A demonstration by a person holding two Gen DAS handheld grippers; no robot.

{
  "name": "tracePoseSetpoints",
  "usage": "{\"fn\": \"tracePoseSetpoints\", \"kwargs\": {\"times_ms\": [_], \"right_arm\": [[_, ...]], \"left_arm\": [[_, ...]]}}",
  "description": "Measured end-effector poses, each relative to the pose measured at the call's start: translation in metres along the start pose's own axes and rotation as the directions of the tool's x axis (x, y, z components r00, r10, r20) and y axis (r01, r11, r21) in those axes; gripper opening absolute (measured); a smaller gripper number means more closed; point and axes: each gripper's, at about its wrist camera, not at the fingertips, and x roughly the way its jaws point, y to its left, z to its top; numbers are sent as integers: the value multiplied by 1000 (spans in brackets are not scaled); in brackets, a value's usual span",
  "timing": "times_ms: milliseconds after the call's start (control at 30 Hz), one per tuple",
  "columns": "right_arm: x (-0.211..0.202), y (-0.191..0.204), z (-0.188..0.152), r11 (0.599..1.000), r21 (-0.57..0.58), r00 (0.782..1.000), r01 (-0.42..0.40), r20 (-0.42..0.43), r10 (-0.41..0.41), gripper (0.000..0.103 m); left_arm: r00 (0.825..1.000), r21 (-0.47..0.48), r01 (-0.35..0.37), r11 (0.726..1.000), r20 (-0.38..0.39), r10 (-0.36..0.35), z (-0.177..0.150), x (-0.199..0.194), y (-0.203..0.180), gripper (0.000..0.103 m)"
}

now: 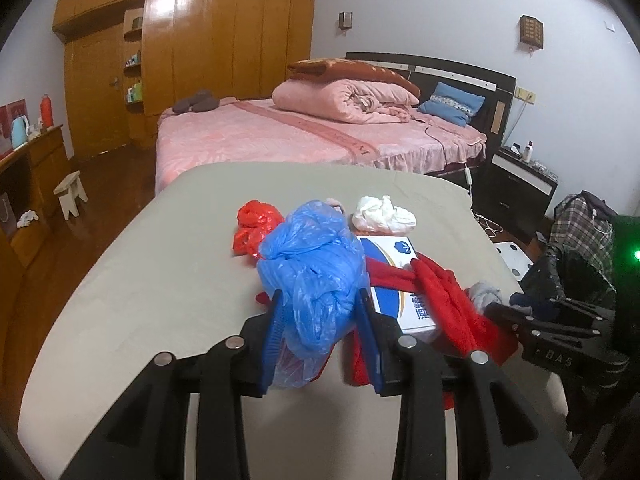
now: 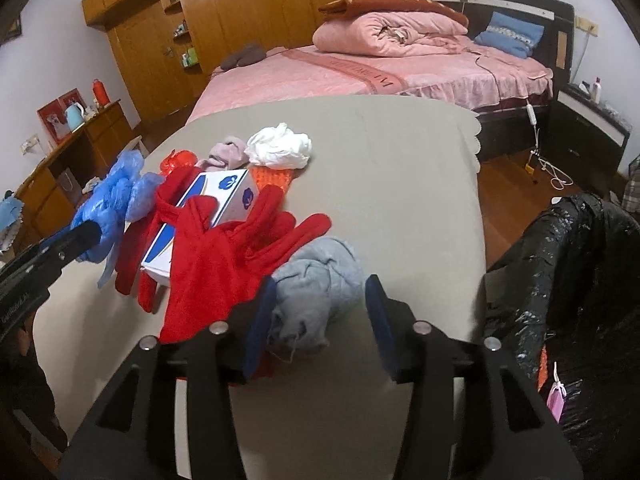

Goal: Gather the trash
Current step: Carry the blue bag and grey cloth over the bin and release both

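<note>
A crumpled blue plastic bag (image 1: 312, 272) sits between the fingers of my left gripper (image 1: 320, 308), which is shut on it just above the grey table (image 1: 152, 280). The bag also shows in the right wrist view (image 2: 116, 200). My right gripper (image 2: 320, 300) is open, its fingers either side of a grey cloth wad (image 2: 316, 284) on the table. A red plastic bag (image 1: 254, 226), a white crumpled bag (image 1: 384, 214), a white and blue box (image 2: 224, 196) and red gloves (image 2: 224, 248) lie together on the table.
A bin lined with a black bag (image 2: 568, 280) stands at the table's right edge. A pink wad (image 2: 226, 154) and an orange knitted piece (image 2: 276, 176) lie behind the box. A pink bed (image 1: 300, 132) stands beyond the table and a nightstand (image 1: 516, 184) to its right.
</note>
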Motion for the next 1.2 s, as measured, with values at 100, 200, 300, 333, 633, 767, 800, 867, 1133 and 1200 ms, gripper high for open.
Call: {"fn": "tracePoseSetpoints", "kwargs": {"times_ms": [100, 200, 300, 333, 633, 767, 800, 867, 1133, 1200], "right_arm": [[-7, -3, 5, 1000, 15, 999, 1, 35, -2, 52], [-6, -4, 8, 1000, 10, 999, 12, 41, -12, 52], [6, -3, 5, 1000, -5, 1000, 20, 0, -20, 52], [9, -2, 4, 1000, -6, 1000, 10, -5, -10, 52], [28, 13, 6, 995, -17, 993, -95, -73, 94, 39], [9, 10, 12, 996, -17, 996, -93, -17, 92, 36], [2, 10, 14, 995, -18, 995, -95, 10, 95, 36], [-11, 8, 19, 995, -21, 994, -98, 47, 99, 36], [-67, 1, 41, 995, -19, 977, -102, 185, 103, 36], [-81, 0, 42, 997, -34, 974, -76, 211, 81, 36]], "left_arm": [[1000, 7, -5, 1000, 5, 5, 0, 0, -1, 35], [1000, 4, -4, 1000, 6, 4, -1, 1, -2, 35], [1000, 7, -3, 1000, 4, 3, -1, 1, -2, 35], [1000, 9, -2, 1000, 3, 2, -2, 2, -3, 35], [1000, 25, -1, 1000, 2, 1, 0, 1, -7, 35], [1000, 26, -1, 1000, 7, 1, 1, 0, -8, 35], [1000, 26, -1, 1000, 11, 1, 2, -2, -8, 35], [1000, 27, 0, 1000, 20, 0, 4, -5, -10, 35], [997, 39, 25, 999, 76, -28, 19, -25, -25, 35], [995, 42, 38, 998, 87, -42, 23, -29, -31, 35]]}}
